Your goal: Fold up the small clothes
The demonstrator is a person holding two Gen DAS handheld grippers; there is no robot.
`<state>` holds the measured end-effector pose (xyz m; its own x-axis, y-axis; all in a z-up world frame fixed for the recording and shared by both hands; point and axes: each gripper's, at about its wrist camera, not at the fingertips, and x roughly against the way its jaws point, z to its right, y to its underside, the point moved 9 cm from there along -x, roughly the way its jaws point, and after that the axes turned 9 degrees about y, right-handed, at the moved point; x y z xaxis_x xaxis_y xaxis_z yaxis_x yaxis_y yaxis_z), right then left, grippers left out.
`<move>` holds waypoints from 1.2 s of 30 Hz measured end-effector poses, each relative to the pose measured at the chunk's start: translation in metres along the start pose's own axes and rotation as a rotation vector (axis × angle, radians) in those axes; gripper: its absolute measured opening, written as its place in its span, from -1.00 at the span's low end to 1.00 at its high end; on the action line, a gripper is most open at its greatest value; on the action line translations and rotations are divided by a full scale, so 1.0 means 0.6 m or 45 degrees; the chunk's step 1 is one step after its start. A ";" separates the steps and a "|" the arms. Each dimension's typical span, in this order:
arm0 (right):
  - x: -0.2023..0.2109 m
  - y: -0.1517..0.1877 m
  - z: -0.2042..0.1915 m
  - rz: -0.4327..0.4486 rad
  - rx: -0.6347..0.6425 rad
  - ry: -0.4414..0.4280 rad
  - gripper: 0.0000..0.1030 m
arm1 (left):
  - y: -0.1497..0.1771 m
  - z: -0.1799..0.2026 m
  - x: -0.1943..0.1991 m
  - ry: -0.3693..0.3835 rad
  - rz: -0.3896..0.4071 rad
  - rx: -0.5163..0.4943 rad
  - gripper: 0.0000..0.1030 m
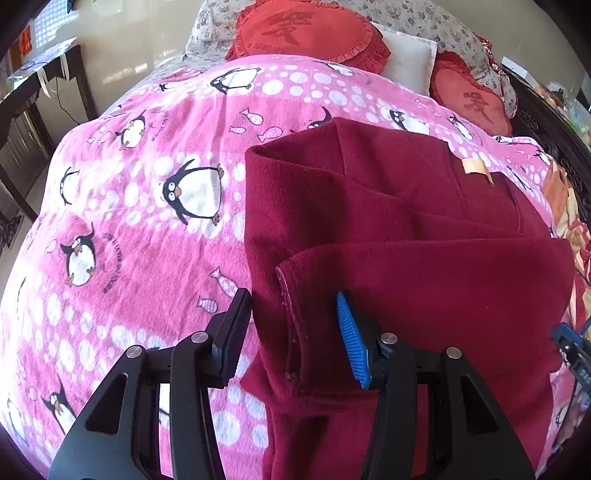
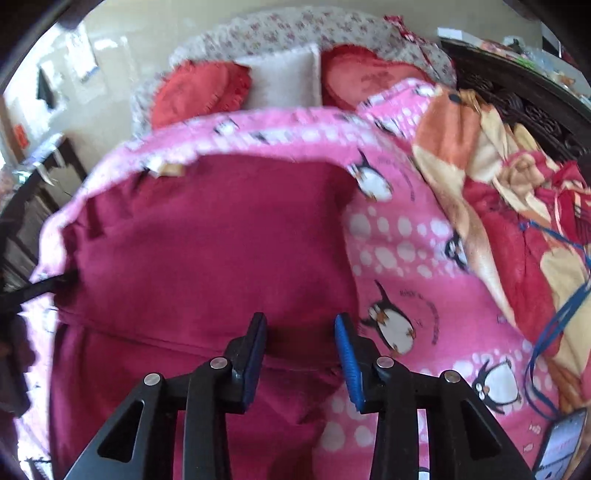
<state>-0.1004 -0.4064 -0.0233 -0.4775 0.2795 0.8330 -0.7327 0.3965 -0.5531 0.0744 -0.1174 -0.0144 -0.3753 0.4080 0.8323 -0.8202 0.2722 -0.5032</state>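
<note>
A dark red fleece garment point(image 1: 406, 229) lies partly folded on a pink penguin blanket point(image 1: 140, 206). It carries a tan label point(image 1: 474, 167) near its far edge. My left gripper point(image 1: 293, 325) is open, its jaws on either side of the garment's near left folded edge. In the right wrist view the same garment point(image 2: 207, 240) fills the left and middle. My right gripper point(image 2: 301, 350) is open over the garment's near right edge, with nothing held. The right gripper's tip also shows at the right edge of the left wrist view point(image 1: 570, 347).
Red round cushions point(image 1: 306, 29) and a white pillow point(image 1: 408, 59) lie at the bed's head. An orange and red quilt point(image 2: 509, 206) is bunched on the right with a blue cord point(image 2: 554, 314) over it. A dark wooden table point(image 1: 22, 122) stands at left.
</note>
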 end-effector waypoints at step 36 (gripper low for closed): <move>0.121 0.169 0.035 -0.070 -0.088 -0.106 0.17 | 0.262 -0.009 0.149 0.090 -0.124 0.026 0.19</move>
<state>-0.2195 -0.3640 -0.0188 -0.4783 0.1831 0.8589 -0.7251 0.4694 -0.5039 -0.0858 -0.0337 -0.0205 -0.2627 0.4412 0.8581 -0.8600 0.2962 -0.4156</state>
